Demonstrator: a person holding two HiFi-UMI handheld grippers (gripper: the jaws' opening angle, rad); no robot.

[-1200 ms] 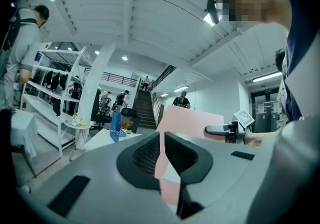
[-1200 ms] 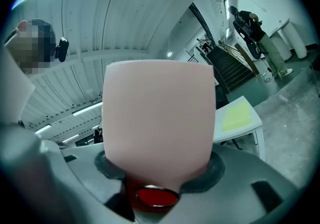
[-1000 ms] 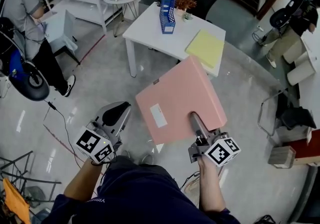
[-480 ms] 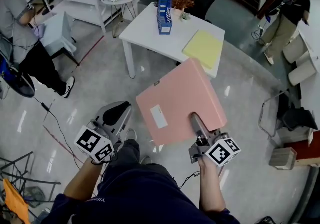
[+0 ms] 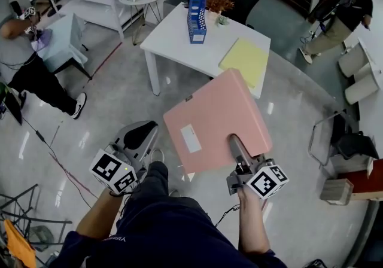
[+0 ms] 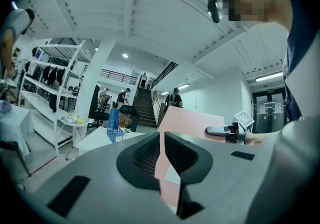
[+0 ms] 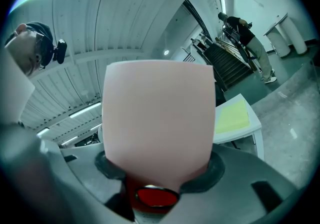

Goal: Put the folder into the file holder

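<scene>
The pink folder (image 5: 212, 120) is mid-frame over the floor, its near edge clamped in the right gripper (image 5: 234, 141). It looks stiff, light and smooth, so it may swing from this edge hold. The left gripper (image 5: 140, 135), lower left, has its jaws almost together on nothing. The blue file holder (image 5: 197, 14) stands upper centre on the white surface (image 5: 179, 36), a small plant (image 5: 219, 0) just beside it and a yellow folder (image 5: 245, 57) crowding the near right.

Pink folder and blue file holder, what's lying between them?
Head view: just bare white table and a strip of floor between the pink folder and file holder; the yellow folder lies off right.
</scene>
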